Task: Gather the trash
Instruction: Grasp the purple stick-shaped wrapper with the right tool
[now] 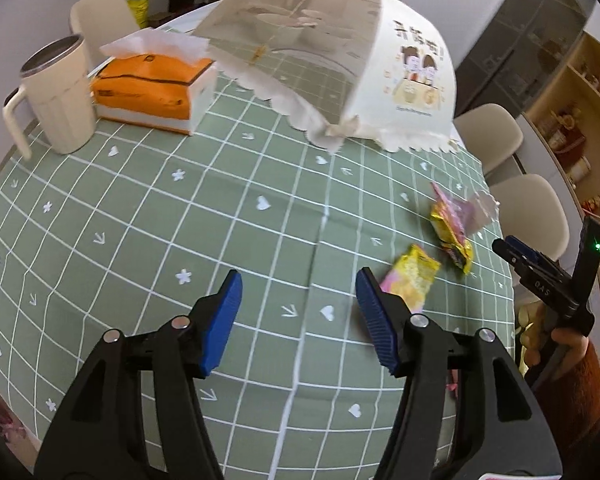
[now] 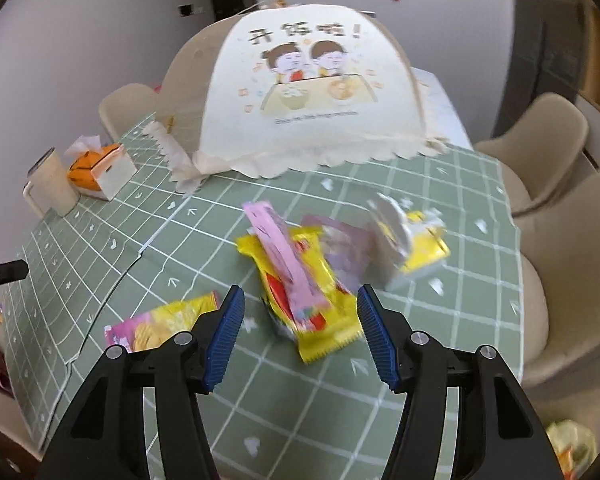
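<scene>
- My right gripper [image 2: 300, 330] hangs released, jaws spread wide with nothing clamped. I hold it tilted down so the yellow wrapper [image 2: 300, 288] lies just ahead, framed between the blue pads.
- That wrapper lies on the near side of the food cover [image 2: 300, 92], a pink strip [image 2: 284, 256] draped across it. A white packet [image 2: 392, 236] and more crumpled wrappers lie just beside it, all loose on the green tablecloth [image 2: 204, 240].
- My left gripper [image 1: 300, 320] is released too, over bare cloth. The pink-and-yellow snack bag [image 1: 412, 280] lies just past its right pad, untouched.
- The mug [image 1: 60, 96] and tissue box [image 1: 152, 88], left of the food cover, are not trash, I judge, so I keep clear of them.
</scene>
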The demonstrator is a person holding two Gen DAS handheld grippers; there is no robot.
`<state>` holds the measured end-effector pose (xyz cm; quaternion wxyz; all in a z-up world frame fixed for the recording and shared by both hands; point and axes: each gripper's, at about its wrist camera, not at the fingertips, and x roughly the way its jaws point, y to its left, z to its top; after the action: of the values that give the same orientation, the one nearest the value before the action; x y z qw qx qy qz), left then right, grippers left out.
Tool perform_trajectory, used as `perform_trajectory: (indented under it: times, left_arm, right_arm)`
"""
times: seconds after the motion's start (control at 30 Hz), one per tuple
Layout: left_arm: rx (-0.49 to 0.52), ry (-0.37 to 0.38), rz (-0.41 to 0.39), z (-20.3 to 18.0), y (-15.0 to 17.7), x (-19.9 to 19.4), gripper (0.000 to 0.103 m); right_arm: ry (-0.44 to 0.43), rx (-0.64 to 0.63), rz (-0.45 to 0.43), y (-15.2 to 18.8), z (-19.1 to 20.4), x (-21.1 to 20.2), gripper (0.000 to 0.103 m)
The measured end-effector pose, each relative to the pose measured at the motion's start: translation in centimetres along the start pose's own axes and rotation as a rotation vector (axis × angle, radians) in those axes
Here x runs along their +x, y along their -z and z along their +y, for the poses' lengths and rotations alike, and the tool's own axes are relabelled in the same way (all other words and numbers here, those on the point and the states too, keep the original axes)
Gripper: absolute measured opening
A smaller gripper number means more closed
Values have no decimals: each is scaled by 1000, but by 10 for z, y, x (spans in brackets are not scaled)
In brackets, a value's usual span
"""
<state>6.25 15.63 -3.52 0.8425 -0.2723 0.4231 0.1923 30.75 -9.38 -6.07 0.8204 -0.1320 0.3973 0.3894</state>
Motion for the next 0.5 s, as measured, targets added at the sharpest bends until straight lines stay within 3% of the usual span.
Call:
perform_trajectory:
  times: [0.1, 0.27, 0.4, 0.5]
  left_arm:
    - [-16, -2, 25, 0, -4, 12, 57]
    - [33, 12, 46, -19, -13, 30, 57]
    - [42, 28, 69, -29, -17, 46, 57]
    - [39, 36, 110, -36, -16, 63, 57]
  right_arm:
    - [-5, -41, 11, -9, 4, 25, 55]
    - [-24, -7, 87, -9, -12, 65, 52]
    - [-167, 74, 165, 7, -24, 70, 49]
    - [-218, 64, 200, 26, -17, 59, 49]
